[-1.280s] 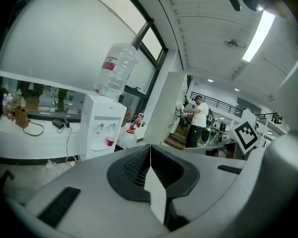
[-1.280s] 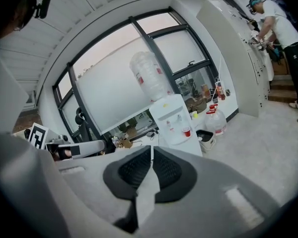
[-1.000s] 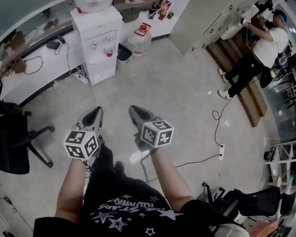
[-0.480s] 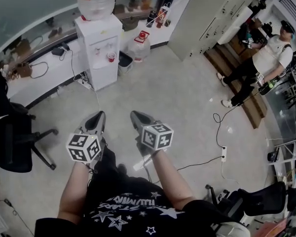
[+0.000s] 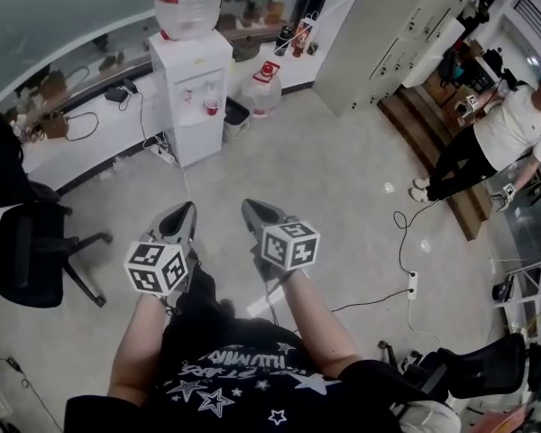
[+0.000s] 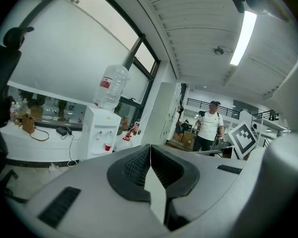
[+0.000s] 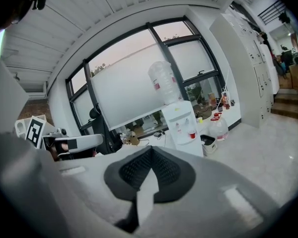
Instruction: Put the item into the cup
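Observation:
A small red cup (image 5: 213, 106) stands in the tap recess of a white water dispenser (image 5: 197, 97), far ahead of both grippers across the floor. It also shows as a red cup (image 6: 107, 146) in the left gripper view and a red cup (image 7: 192, 134) in the right gripper view. My left gripper (image 5: 182, 213) and right gripper (image 5: 252, 207) are held side by side at waist height, pointing toward the dispenser. Both are shut with nothing between the jaws: left gripper (image 6: 150, 148), right gripper (image 7: 150, 150). I see no item to put in the cup.
A black office chair (image 5: 32, 255) stands at left by a curved white counter (image 5: 68, 142). Water bottles (image 5: 264, 88) sit on the floor right of the dispenser. A person (image 5: 487, 142) stands at far right near wooden steps. A cable and power strip (image 5: 412, 282) lie on the floor.
The view has drifted, so the dispenser sits a little further right. The person at far right has walked further right. Both grippers stay shut and hardly moved.

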Action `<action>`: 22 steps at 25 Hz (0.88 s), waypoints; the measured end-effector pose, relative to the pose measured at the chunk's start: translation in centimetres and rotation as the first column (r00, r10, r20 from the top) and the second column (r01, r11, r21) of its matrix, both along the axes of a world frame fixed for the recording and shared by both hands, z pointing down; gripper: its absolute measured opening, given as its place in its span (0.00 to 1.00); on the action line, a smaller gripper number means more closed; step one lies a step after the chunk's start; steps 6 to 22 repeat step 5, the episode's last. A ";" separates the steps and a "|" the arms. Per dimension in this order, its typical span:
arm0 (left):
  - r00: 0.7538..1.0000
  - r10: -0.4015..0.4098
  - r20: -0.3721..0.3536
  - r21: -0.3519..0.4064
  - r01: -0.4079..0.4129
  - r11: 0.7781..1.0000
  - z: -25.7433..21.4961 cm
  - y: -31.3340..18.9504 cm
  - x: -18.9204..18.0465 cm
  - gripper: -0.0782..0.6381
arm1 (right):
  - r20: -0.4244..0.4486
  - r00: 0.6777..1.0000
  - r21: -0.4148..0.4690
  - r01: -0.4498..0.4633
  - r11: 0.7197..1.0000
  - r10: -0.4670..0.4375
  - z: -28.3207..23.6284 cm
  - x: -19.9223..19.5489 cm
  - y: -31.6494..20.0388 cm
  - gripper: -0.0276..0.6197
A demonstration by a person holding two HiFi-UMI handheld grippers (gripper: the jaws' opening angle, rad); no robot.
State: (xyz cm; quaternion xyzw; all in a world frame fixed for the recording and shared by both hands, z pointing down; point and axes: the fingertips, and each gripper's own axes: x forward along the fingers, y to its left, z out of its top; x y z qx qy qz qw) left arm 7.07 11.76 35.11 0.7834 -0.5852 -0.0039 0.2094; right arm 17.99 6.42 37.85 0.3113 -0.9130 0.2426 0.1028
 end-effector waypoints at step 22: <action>1.000 -0.015 -0.009 -0.016 0.015 1.000 0.8 0.4 -0.8 0.12 | -0.017 1.000 0.001 0.011 1.000 -0.011 0.6 -0.3 0.3 0.04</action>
